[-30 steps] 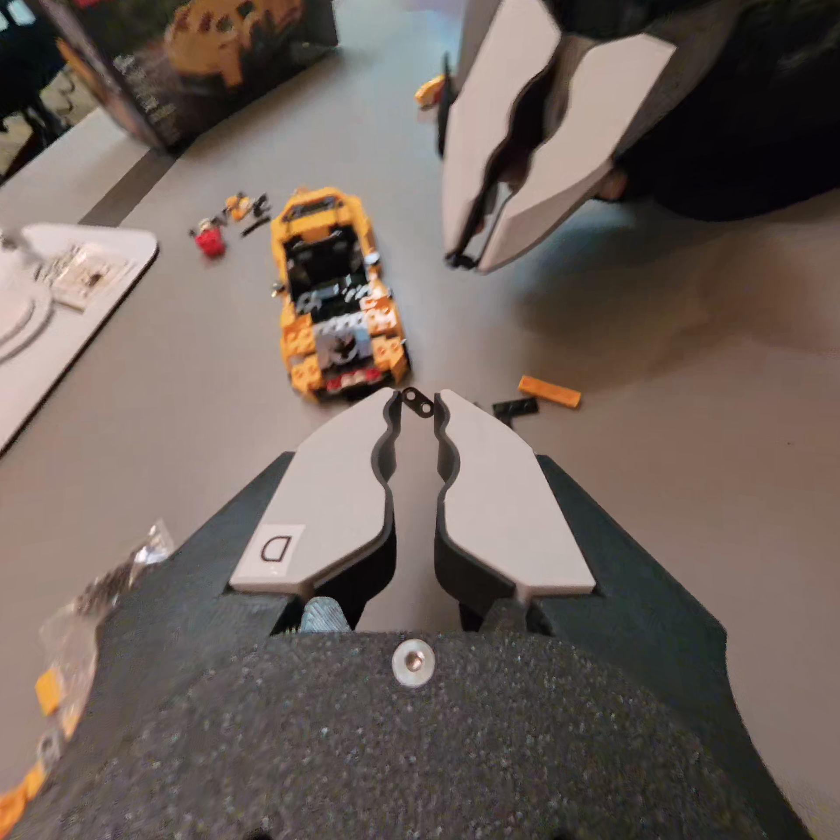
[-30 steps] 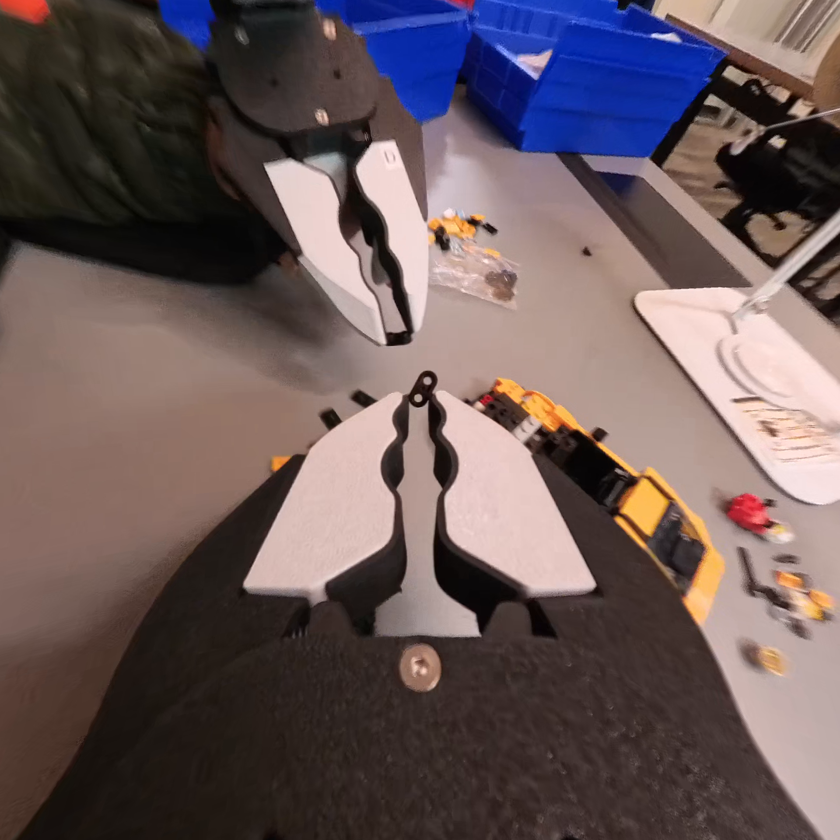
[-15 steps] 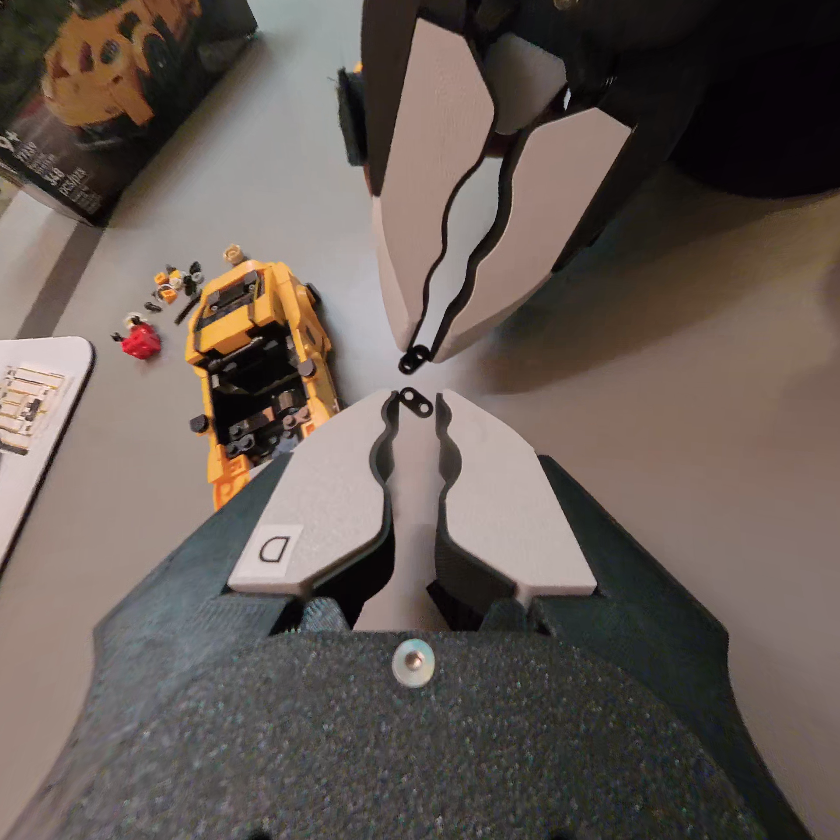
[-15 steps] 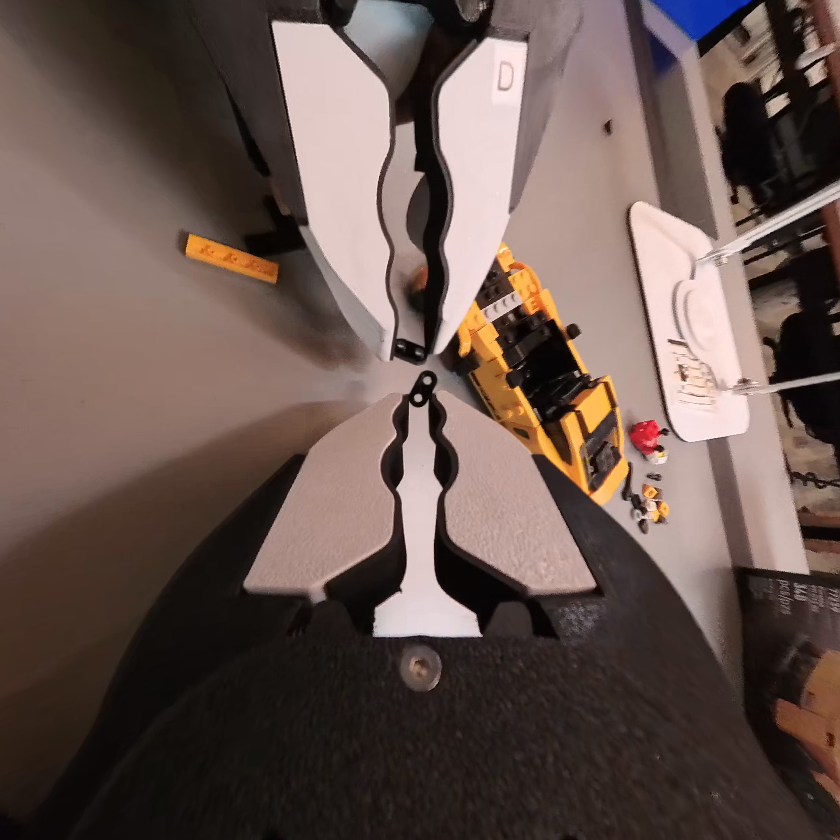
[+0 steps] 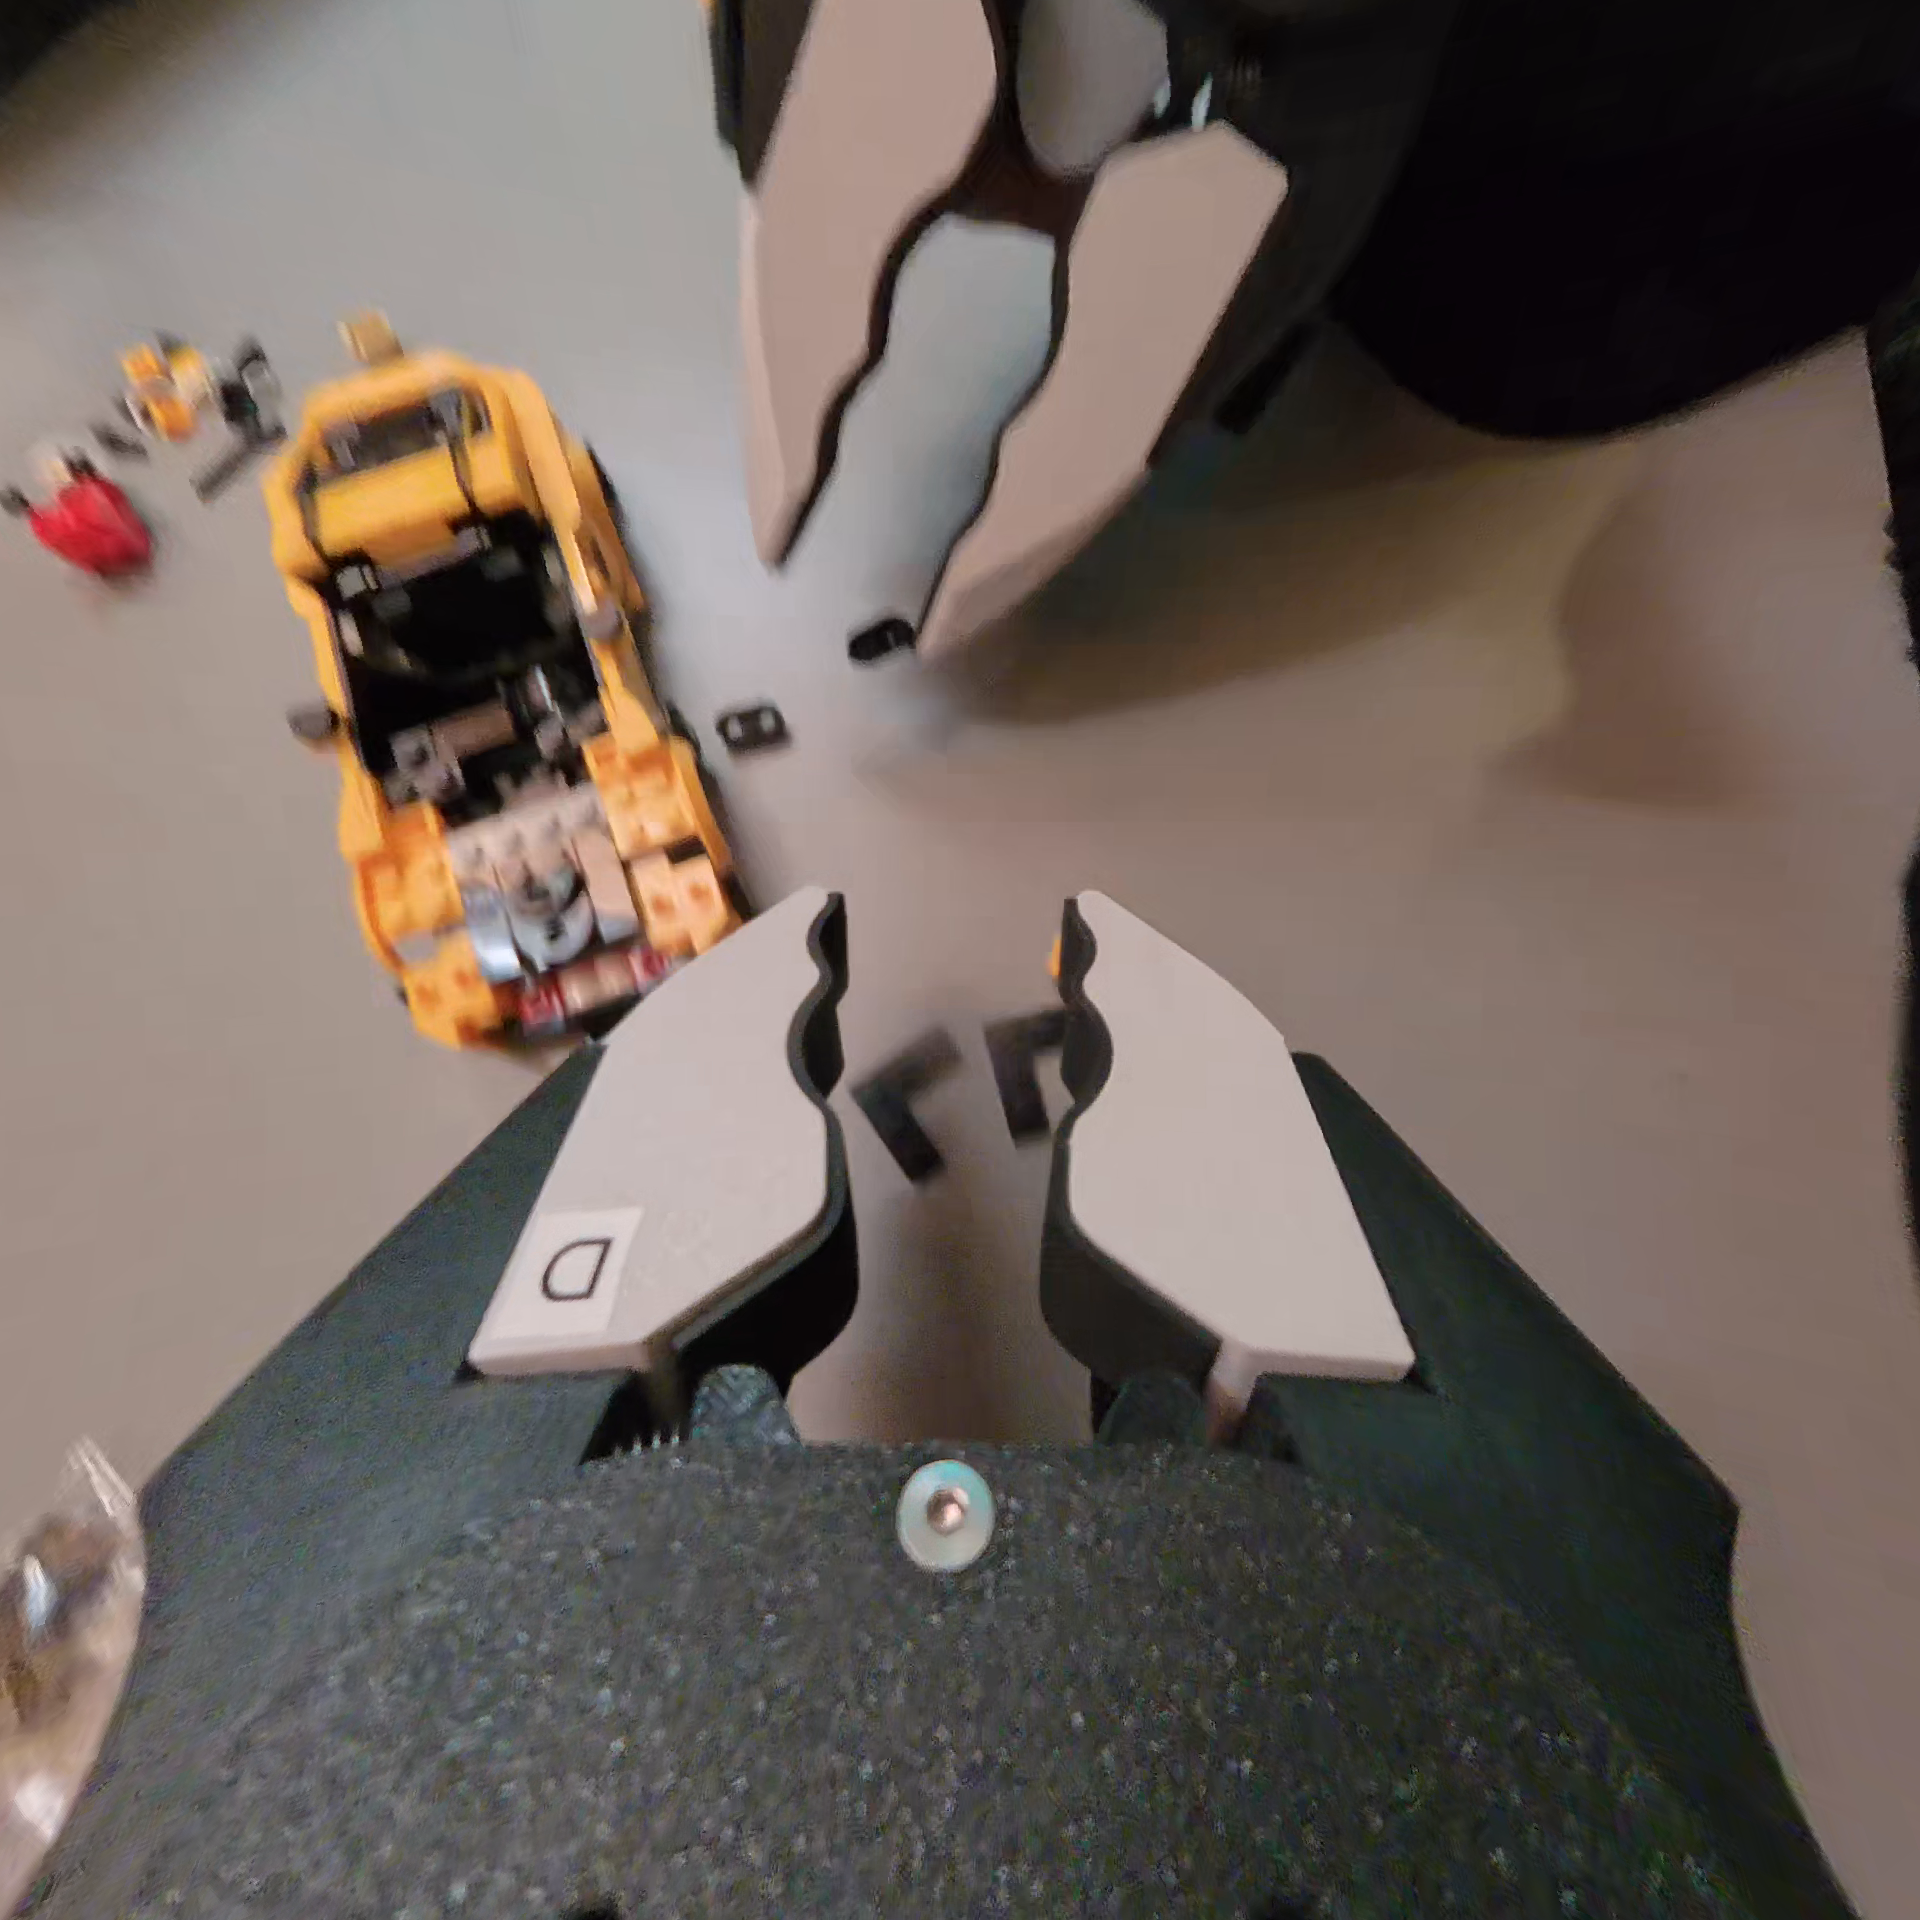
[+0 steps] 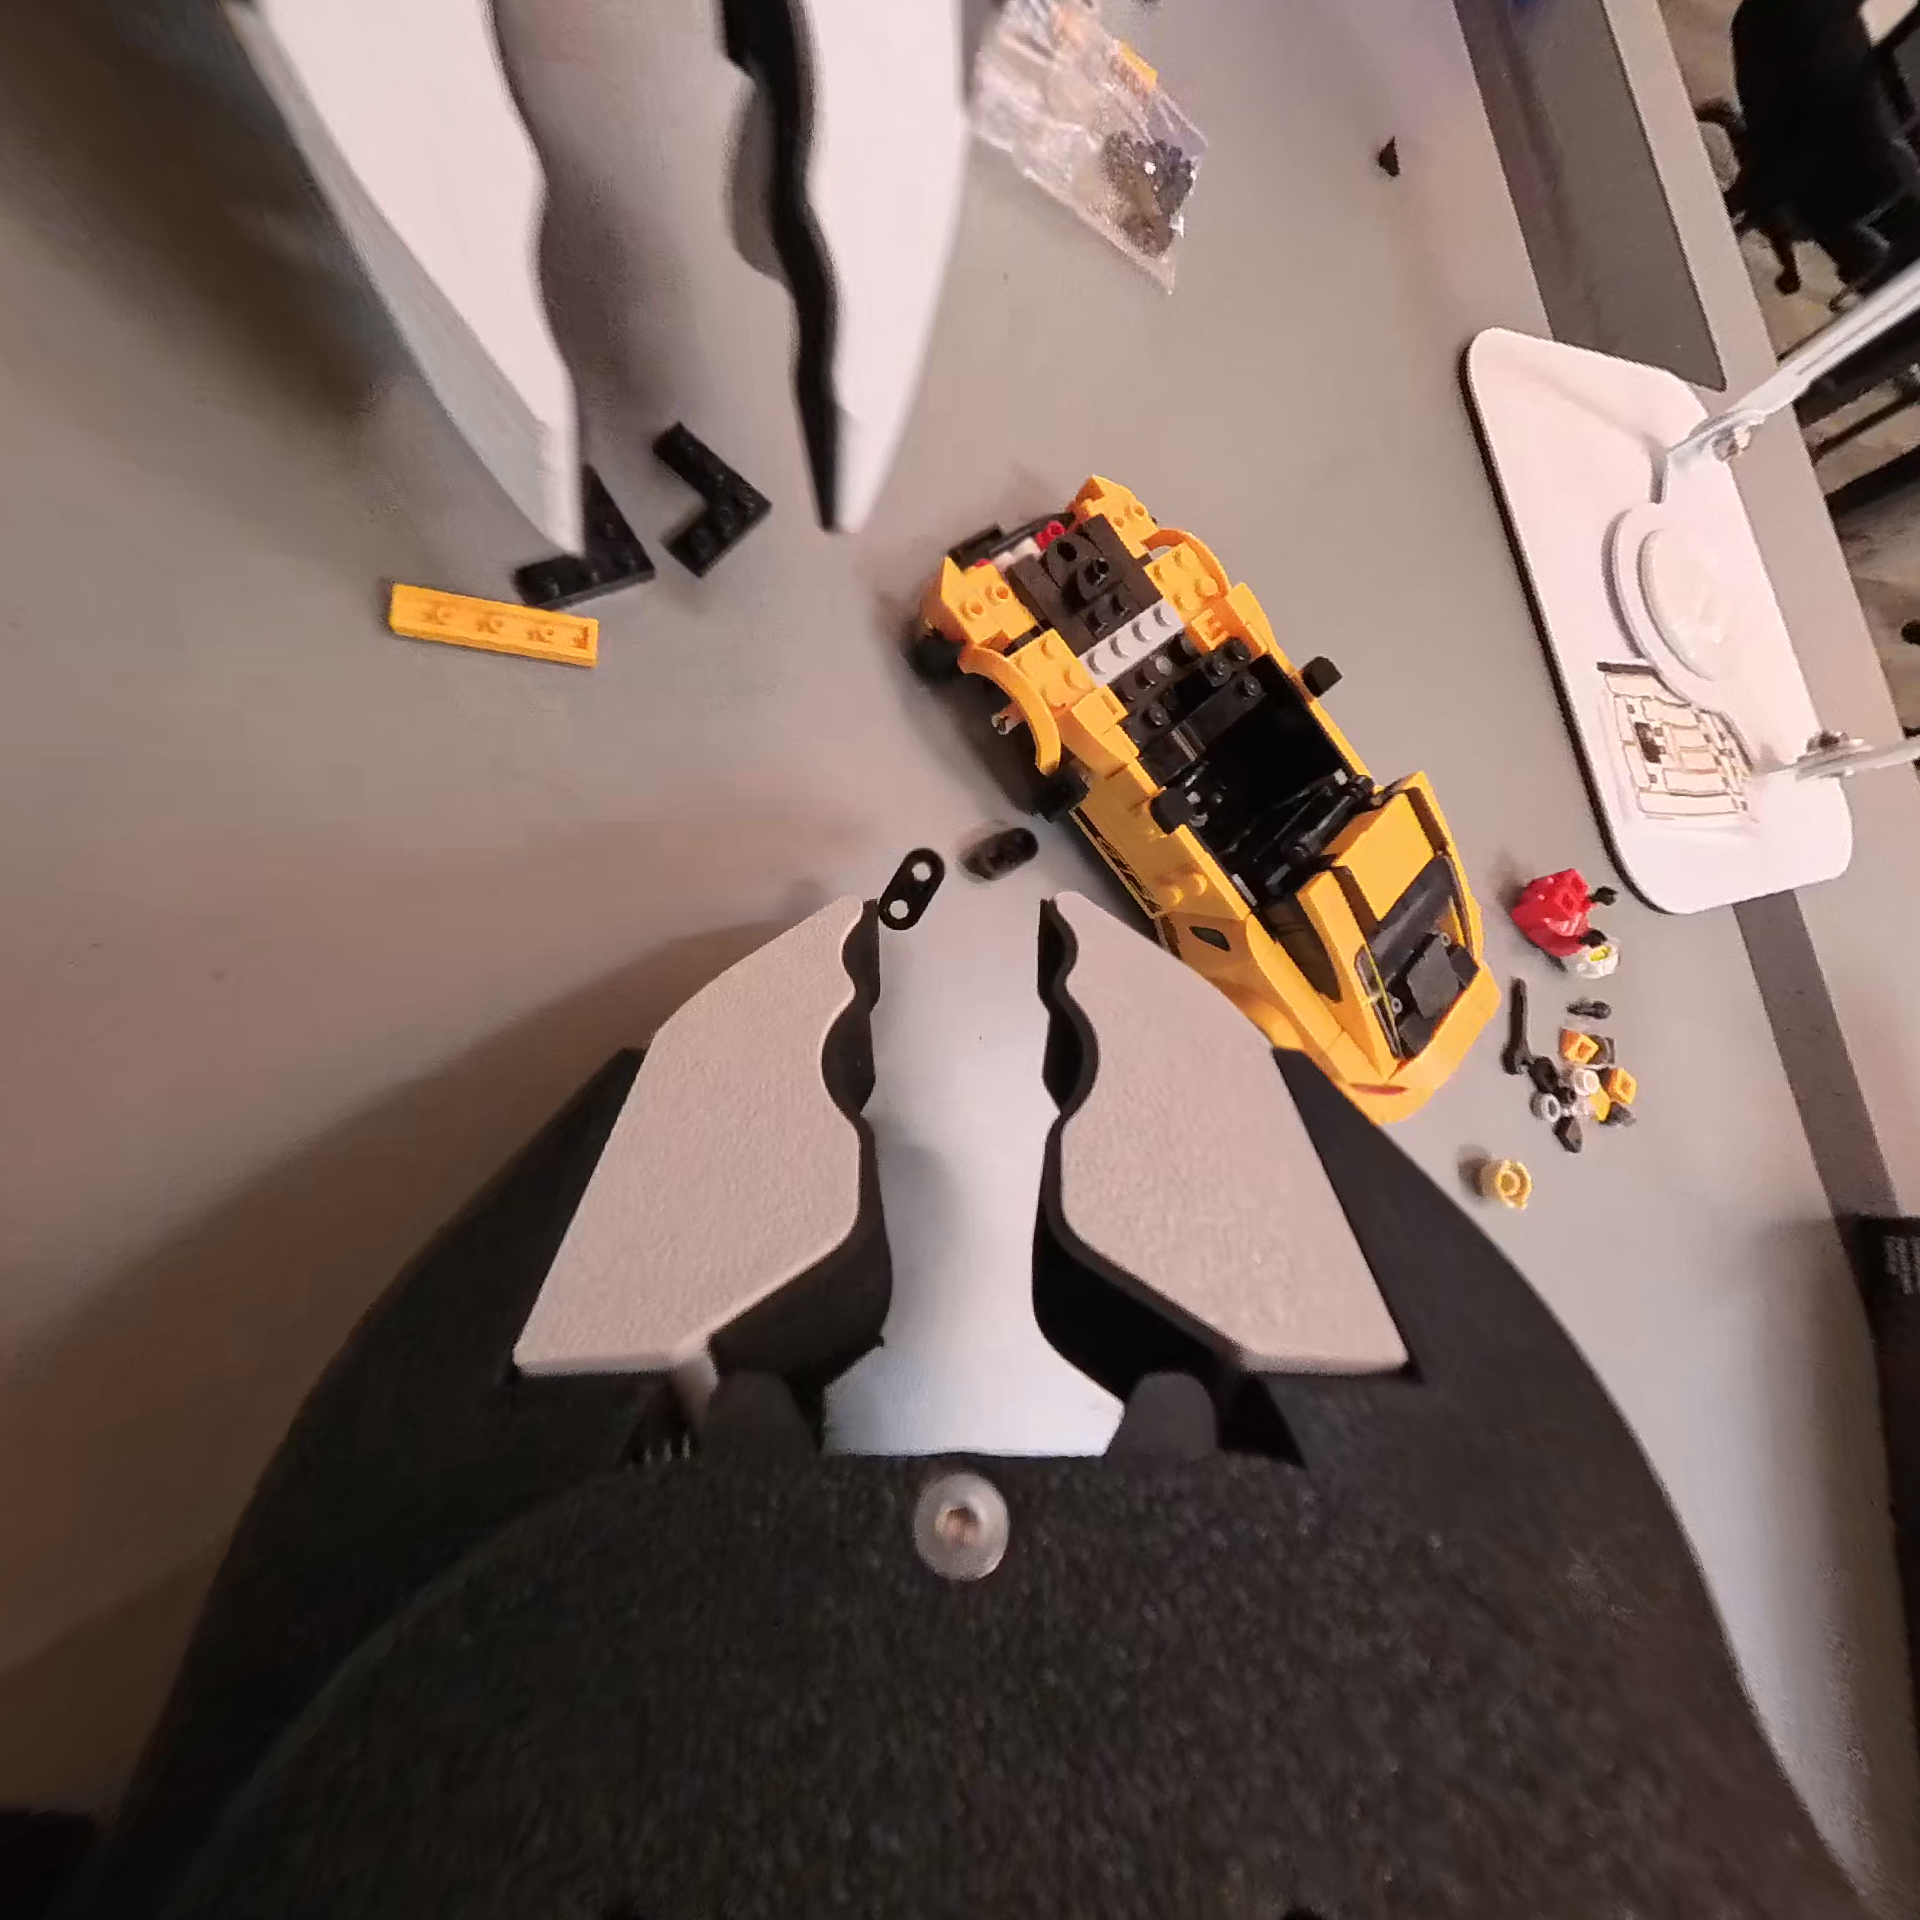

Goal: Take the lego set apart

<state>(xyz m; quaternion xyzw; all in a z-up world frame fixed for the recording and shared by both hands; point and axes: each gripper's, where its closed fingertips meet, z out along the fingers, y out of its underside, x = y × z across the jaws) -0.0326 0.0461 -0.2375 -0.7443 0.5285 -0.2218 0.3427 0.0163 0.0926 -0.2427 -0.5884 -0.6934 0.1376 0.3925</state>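
Hard to make out in the left wrist view: blurred yellow lego car [image 5: 488, 707], partly stripped, roof gone, on the grey table [image 5: 1351, 935] left of both grippers. Left gripper [image 5: 951, 914] jaws spread, empty, above two black L-shaped plates [image 5: 899, 1101]. Right gripper [image 6: 956, 909] jaws spread too; small black two-hole link [image 6: 910, 885] touching the left fingertip, grip uncertain. Second black link [image 6: 1000, 850] lying just beside the car. Yellow flat plate [image 6: 494, 637] apart. Clear bag of parts [image 6: 1091, 135] cut off at top edge. Letter sticker on one left finger; white lamp base [image 6: 1621, 582] bearing a printed label.

Both wrist cameras look steeply down, facing, sharing the car [image 5: 488, 686].
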